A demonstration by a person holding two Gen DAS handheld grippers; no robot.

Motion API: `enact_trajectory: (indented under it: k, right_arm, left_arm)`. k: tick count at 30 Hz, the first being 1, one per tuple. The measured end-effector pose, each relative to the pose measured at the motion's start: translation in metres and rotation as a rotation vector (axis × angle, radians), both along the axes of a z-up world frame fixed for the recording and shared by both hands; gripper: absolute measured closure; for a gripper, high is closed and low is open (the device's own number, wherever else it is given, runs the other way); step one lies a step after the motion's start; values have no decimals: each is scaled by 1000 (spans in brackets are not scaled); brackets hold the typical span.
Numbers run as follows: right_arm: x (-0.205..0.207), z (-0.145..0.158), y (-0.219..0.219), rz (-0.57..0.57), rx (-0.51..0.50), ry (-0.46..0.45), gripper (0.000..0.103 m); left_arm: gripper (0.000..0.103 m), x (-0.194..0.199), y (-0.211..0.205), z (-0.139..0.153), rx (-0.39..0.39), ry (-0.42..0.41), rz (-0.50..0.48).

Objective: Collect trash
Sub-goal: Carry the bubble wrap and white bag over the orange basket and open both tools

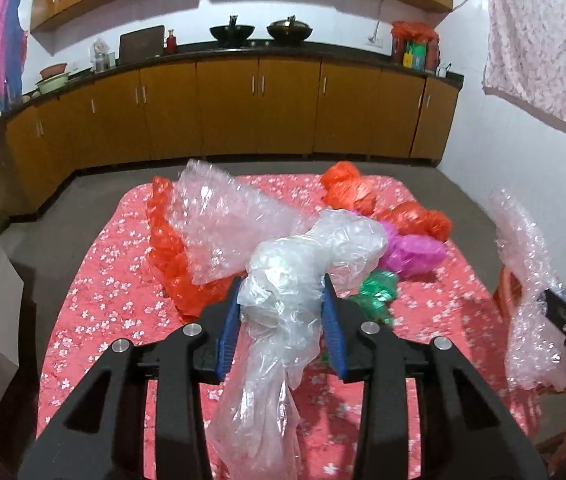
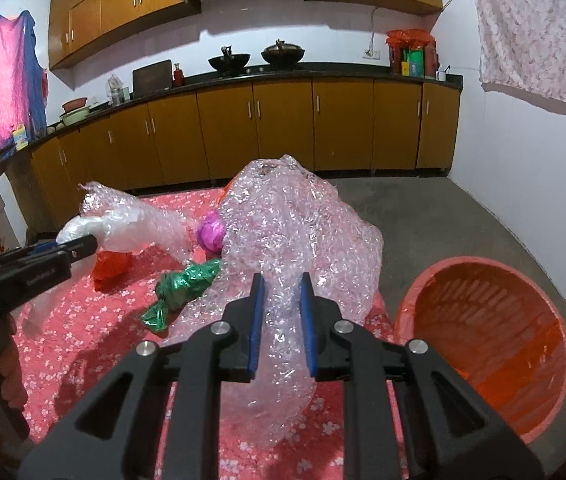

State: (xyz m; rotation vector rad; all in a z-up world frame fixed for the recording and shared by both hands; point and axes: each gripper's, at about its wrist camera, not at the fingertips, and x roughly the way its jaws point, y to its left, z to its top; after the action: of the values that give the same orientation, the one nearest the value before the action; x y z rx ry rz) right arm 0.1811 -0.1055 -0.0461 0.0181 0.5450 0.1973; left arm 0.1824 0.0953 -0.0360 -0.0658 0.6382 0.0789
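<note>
Holding a crumpled clear plastic bag [image 1: 283, 304], the left tool [image 1: 282, 326] is squeezing it between its blue pads above the near part of the table [image 1: 95, 280], which is covered with a pink flowered cloth. The right tool [image 2: 281, 322] is gripping a big sheet of bubble wrap [image 2: 303, 236] at the table's right edge, and the red basket [image 2: 495, 344] is standing on the floor just beside that edge, open and lined with red plastic. Both tools are closed narrowly on thin, slippery film, so I judge that either piece could be slipping out if the hand is swinging fast. The bubble wrap is wide and is hanging loose; its free part is lying near the green bag [image 2: 181, 292] and the purple bag [image 2: 211, 234], so in my opinion it could be dragging them over the table or off the right edge while it is travelling to the basket. It may also be catching on the basket's rim and staying half outside. More trash is waiting toward the far edge: a second bubble wrap piece [image 1: 219, 224], a red bag [image 1: 171, 264] under it and two orange bags [image 1: 347, 188]. The clear bag's long tail is hanging under the left tool and could be sweeping the cloth.
</note>
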Motion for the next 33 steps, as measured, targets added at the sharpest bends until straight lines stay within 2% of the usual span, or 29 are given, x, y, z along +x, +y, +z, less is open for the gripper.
enact_trajectory:
  k: [13,33]
  right_arm:
    - [-25,15,-62,-118,-3,-26,85]
    - [-32,-18,-169,-328,-44,24,85]
  left_arm:
    - [65,-10,-66,24,-4,-37,-125]
    - [65,13,-181,8,-44,6,-361]
